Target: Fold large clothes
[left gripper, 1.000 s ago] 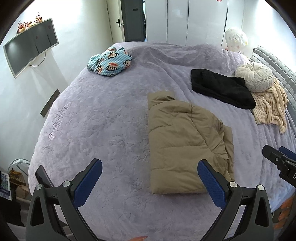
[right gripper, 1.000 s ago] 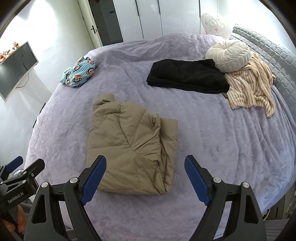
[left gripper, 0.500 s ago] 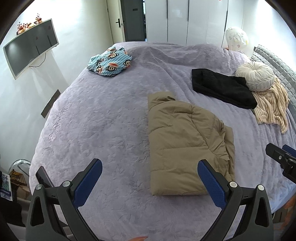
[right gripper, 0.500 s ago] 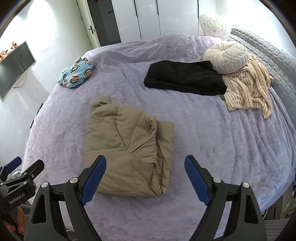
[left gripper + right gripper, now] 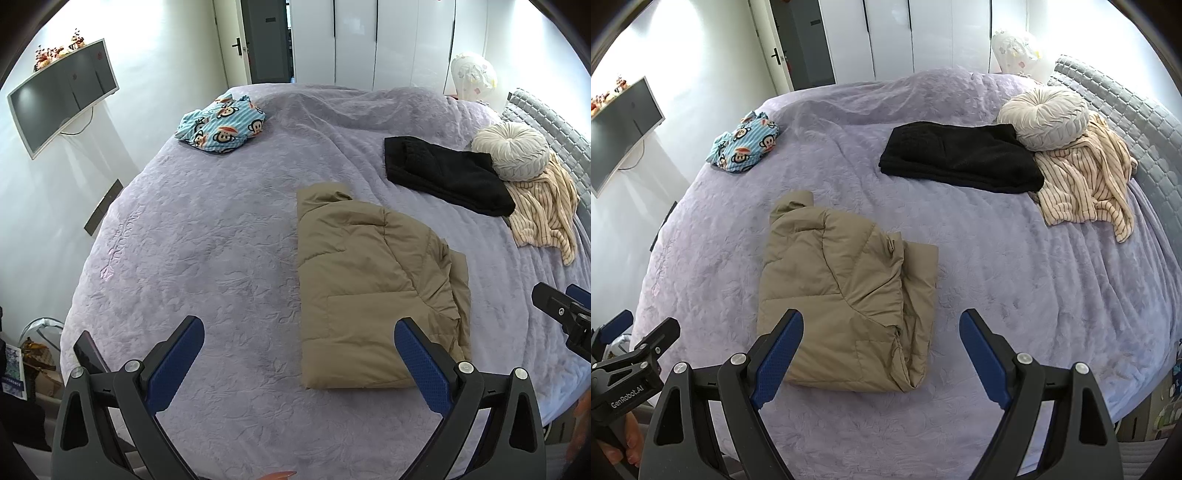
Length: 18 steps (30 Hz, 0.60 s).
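Note:
A tan puffer jacket lies folded lengthwise on the lilac bed cover, collar toward the far side; it also shows in the right wrist view. My left gripper is open and empty, above the bed's near edge, just short of the jacket's hem. My right gripper is open and empty, held over the jacket's near right corner. Each gripper shows at the edge of the other's view: the right one and the left one.
A folded black garment, a striped cream garment and a round cushion lie at the far right by the grey headboard. A blue monkey-print garment lies at the far left. A wall TV hangs left.
Both grippers have drawn back slightly toward the near edge of the bed and stay open. The jacket has not moved.

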Each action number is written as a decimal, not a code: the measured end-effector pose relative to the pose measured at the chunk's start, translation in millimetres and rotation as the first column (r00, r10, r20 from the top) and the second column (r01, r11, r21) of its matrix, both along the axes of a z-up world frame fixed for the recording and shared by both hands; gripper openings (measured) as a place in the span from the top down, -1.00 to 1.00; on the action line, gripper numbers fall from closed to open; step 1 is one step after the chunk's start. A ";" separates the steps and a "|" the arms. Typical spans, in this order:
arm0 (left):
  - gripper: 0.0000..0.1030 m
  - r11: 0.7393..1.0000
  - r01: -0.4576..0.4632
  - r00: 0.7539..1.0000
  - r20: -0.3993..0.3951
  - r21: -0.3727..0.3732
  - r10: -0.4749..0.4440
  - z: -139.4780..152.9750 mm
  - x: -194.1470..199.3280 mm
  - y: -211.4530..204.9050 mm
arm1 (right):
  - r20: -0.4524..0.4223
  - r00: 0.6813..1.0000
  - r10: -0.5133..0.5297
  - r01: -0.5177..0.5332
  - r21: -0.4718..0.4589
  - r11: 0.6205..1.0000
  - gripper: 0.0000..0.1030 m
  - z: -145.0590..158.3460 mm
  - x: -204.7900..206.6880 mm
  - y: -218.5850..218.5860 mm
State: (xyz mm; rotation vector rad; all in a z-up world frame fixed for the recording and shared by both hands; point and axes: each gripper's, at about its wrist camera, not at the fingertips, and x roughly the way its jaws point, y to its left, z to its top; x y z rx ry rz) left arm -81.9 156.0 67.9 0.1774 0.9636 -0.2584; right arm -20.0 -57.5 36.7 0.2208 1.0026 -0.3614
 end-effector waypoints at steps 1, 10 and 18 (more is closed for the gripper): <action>-1.00 1.000 -0.002 1.000 0.000 0.000 0.002 0.4 -0.7 0.0 | -0.001 1.000 0.001 -0.001 0.000 1.000 -0.72 0.3 -0.5 -0.6; -1.00 1.000 -0.007 1.000 0.002 -0.001 0.007 1.1 -1.7 3.3 | -0.006 1.000 0.014 -0.014 0.001 1.000 -0.72 0.9 1.1 -0.3; -1.00 1.000 -0.011 1.000 0.007 0.000 0.011 3.5 -1.9 6.1 | -0.009 0.999 0.032 -0.032 -0.002 0.999 -0.72 2.0 5.1 -3.1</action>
